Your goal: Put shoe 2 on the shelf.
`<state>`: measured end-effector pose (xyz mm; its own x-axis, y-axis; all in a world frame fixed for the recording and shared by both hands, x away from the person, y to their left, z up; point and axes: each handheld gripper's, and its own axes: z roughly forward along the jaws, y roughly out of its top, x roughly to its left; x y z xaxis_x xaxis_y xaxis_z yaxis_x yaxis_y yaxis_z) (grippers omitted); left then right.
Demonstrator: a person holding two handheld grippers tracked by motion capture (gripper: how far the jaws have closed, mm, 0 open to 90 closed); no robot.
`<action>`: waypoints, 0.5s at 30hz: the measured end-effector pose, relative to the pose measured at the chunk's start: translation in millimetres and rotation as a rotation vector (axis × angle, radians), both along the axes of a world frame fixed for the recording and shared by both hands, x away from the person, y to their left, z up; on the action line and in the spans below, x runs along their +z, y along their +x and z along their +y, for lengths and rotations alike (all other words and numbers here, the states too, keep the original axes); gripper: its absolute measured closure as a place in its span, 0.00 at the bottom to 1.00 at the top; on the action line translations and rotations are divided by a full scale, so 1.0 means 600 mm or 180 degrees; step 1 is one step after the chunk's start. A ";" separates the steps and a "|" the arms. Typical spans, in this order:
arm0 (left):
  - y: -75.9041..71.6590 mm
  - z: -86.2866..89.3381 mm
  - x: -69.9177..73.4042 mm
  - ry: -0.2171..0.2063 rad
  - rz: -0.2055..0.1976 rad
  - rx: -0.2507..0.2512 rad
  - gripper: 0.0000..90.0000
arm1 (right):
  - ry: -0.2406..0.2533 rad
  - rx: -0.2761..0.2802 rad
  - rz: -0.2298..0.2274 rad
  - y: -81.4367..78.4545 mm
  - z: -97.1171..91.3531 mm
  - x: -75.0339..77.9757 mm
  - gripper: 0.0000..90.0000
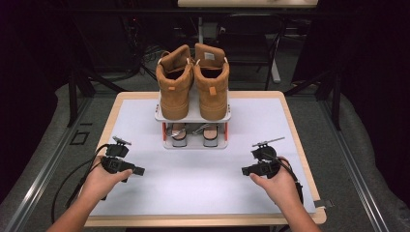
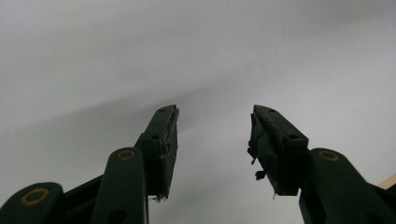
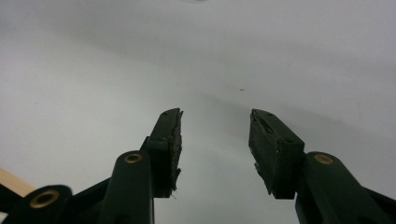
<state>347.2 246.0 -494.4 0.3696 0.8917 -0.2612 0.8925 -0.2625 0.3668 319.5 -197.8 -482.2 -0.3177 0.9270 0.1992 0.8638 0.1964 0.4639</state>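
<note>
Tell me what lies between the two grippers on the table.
Nothing: in the high view, the stretch of white mat between the left gripper and the right gripper is bare. The shoe rack with the tan boots stands farther back.

The white mat [image 1: 203, 164] lies bare between and ahead of both hands — open passage across the near table. Farther back the small rack [image 1: 193, 126] blocks the middle, tan boots [image 1: 193, 82] standing tall on top.

Boots [image 1: 193, 82] – tan matt suede; table [image 1: 290, 111] edge – wood
</note>
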 end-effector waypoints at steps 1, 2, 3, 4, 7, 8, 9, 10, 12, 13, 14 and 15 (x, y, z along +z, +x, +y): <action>-0.002 0.000 -0.005 -0.0011 -0.0032 -0.0003 0.57 | 0.0000 0.0000 0.0000 0.000 0.000 0.000 0.60; -0.005 -0.001 -0.013 -0.0006 -0.0066 -0.0008 0.57 | 0.0007 -0.0055 -0.0018 -0.006 -0.006 -0.012 0.60; -0.008 -0.001 -0.022 -0.0005 -0.0078 -0.0052 0.57 | 0.0086 -0.0071 -0.0060 -0.007 -0.008 -0.020 0.60; -0.010 -0.001 -0.030 -0.0021 -0.0066 -0.0073 0.57 | 0.0044 -0.0072 -0.0047 -0.009 -0.010 -0.024 0.60; -0.014 -0.003 -0.045 -0.0007 -0.0077 -0.0078 0.57 | 0.0131 -0.0116 -0.0176 -0.016 -0.016 -0.047 0.60; -0.016 -0.003 -0.051 0.0006 -0.0086 -0.0085 0.57 | 0.0094 -0.0143 -0.0183 -0.018 -0.017 -0.051 0.61; -0.016 -0.003 -0.051 0.0006 -0.0086 -0.0085 0.57 | 0.0094 -0.0143 -0.0183 -0.018 -0.017 -0.051 0.61; -0.019 -0.005 -0.059 0.0026 -0.0128 -0.0092 0.57 | 0.0164 -0.0146 -0.0242 -0.024 -0.017 -0.066 0.61; -0.022 -0.005 -0.067 0.0043 -0.0165 -0.0113 0.57 | 0.0017 -0.0107 -0.0255 -0.028 -0.020 -0.068 0.61; -0.024 -0.004 -0.068 -0.0004 -0.0208 -0.0090 0.57 | 0.0121 -0.0157 -0.0343 -0.030 -0.017 -0.076 0.61; -0.025 -0.004 -0.069 -0.0017 -0.0233 -0.0079 0.57 | 0.0121 -0.0167 -0.0368 -0.032 -0.017 -0.078 0.61; -0.025 -0.004 -0.069 -0.0017 -0.0233 -0.0079 0.57 | 0.0121 -0.0167 -0.0368 -0.032 -0.017 -0.078 0.61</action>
